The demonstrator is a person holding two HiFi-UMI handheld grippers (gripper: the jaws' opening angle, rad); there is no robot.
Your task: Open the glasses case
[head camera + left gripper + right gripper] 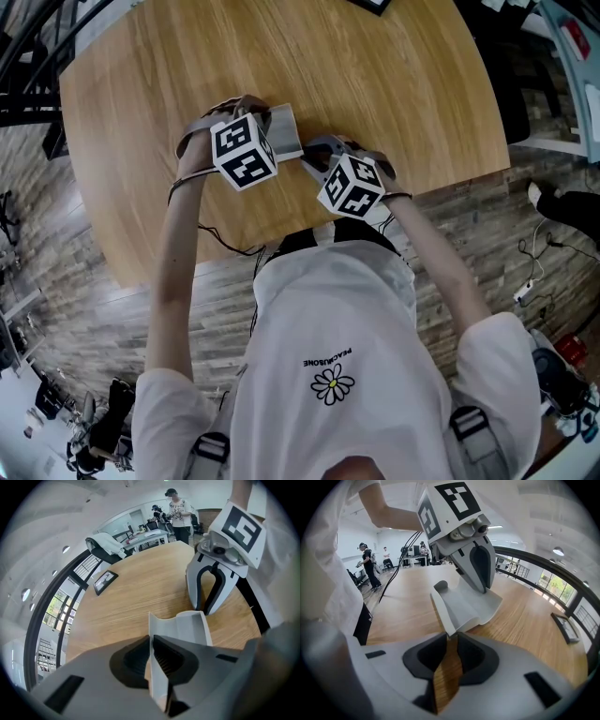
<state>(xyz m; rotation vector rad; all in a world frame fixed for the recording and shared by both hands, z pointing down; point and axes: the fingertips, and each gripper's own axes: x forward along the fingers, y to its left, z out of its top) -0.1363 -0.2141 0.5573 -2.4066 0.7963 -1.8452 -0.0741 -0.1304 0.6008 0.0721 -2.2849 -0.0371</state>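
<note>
A pale grey glasses case (284,131) lies near the front edge of the round wooden table (187,56). In the left gripper view, my left gripper (151,639) is shut on a thin upright flap of the case (187,627), which runs edge-on between the jaws. My right gripper (450,637) faces it from the other side. Its jaws stand a little apart with bare wood showing between them, and a corner of the case (464,604) just reaches the tips. Each gripper shows in the other's view, with the left gripper (480,590) on the case's far end.
A dark flat frame (105,581) lies further out on the table. The table's front edge (309,220) is close behind my hands, with plank floor below. People (178,508) stand by desks in the background. A black cable (225,246) hangs from my left wrist.
</note>
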